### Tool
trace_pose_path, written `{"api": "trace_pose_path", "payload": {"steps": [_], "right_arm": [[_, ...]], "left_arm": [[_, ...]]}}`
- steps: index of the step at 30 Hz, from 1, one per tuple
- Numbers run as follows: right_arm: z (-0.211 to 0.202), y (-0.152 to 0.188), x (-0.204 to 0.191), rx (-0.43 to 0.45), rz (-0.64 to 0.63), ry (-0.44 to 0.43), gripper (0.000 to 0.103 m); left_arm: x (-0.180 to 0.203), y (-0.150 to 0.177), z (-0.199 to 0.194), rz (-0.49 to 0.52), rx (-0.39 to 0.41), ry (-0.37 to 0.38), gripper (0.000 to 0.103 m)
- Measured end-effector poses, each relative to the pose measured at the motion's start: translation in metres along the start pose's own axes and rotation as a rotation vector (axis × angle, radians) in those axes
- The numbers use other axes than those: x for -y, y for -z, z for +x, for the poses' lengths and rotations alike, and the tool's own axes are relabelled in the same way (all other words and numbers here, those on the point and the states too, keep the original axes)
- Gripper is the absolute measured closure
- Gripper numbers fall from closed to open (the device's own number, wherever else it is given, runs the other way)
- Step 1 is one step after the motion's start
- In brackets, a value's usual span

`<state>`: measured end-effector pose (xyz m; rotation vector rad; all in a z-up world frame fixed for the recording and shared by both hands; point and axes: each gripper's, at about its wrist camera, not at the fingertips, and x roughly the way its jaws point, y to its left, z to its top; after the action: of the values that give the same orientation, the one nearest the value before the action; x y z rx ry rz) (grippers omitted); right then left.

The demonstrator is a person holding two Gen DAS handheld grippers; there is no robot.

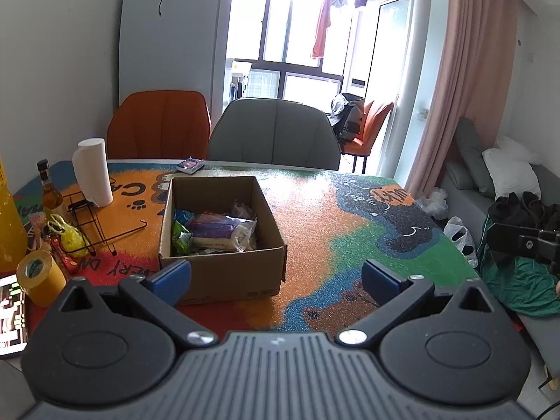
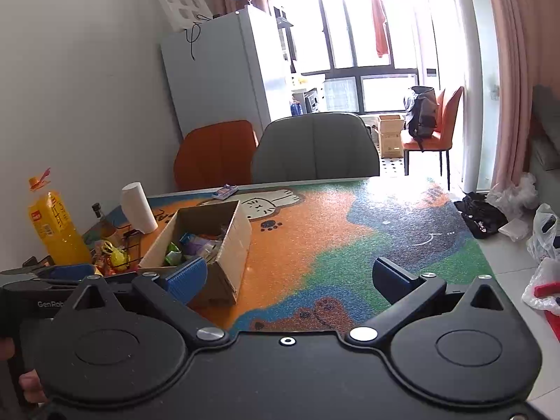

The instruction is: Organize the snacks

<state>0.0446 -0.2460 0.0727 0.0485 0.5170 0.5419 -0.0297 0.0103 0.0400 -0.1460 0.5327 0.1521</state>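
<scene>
Cardboard box [image 1: 224,245] sits open on the surface [image 1: 315,217], left of centre, with snack packets [image 1: 217,231] piled inside. 1 small purple packet [image 1: 190,165] lies apart at the far edge, near the grey chair [image 1: 274,131]. Left hand-held gripper [image 1: 276,276] hangs just in front of the box, jaws spread wide, nothing between them. Right hand-held gripper [image 2: 288,276] likewise spread wide and empty, over bare mat. Paper roll [image 1: 92,171] and yellow tape [image 1: 42,276] at left.

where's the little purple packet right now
The purple packet lies on the table's far edge, beyond the cardboard box, before the grey chair.
</scene>
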Motion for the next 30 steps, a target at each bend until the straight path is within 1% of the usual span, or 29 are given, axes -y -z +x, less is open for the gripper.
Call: {"api": "trace_pose_path", "payload": {"steps": [7, 30], "right_arm": [[-0.0016, 0.0002, 0.0037, 0.005, 0.013, 0.009, 0.000], [-0.0036, 0.0014, 0.0011, -0.006, 0.003, 0.010, 0.000]], "left_arm": [[0.0008, -0.0019, -0.0036, 0.007, 0.009, -0.001, 0.000], [-0.0017, 0.0004, -0.0044, 0.007, -0.004, -0.003, 0.000]]}}
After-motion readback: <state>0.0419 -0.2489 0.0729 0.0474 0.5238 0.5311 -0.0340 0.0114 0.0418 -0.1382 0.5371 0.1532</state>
